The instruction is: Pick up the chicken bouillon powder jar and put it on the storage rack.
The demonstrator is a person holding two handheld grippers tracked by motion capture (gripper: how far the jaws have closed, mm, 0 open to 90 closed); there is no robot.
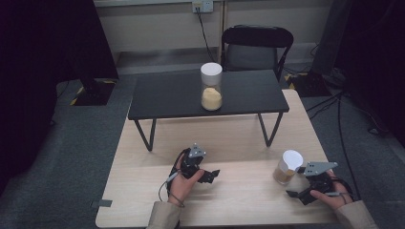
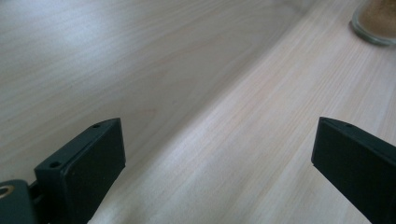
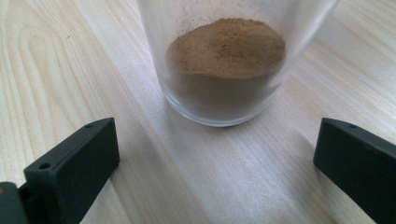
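A glass jar with a white lid and brown powder (image 1: 288, 167) stands near the right edge of the light wooden table (image 1: 229, 143). My right gripper (image 1: 295, 192) is open just in front of it; the jar (image 3: 226, 65) stands upright a short way beyond the jaws. My left gripper (image 1: 215, 174) is open low over the middle of the table, pointing right, with bare wood between its jaws (image 2: 219, 154); the jar's base (image 2: 376, 21) shows far off. A second, taller white-lidded jar with pale yellow powder (image 1: 211, 87) stands on the black raised shelf (image 1: 167, 98).
The black shelf stands on metal legs (image 1: 145, 133) across the far half of the table. A black chair (image 1: 256, 47) is behind it. Cables (image 1: 344, 124) trail on the grey floor to the right.
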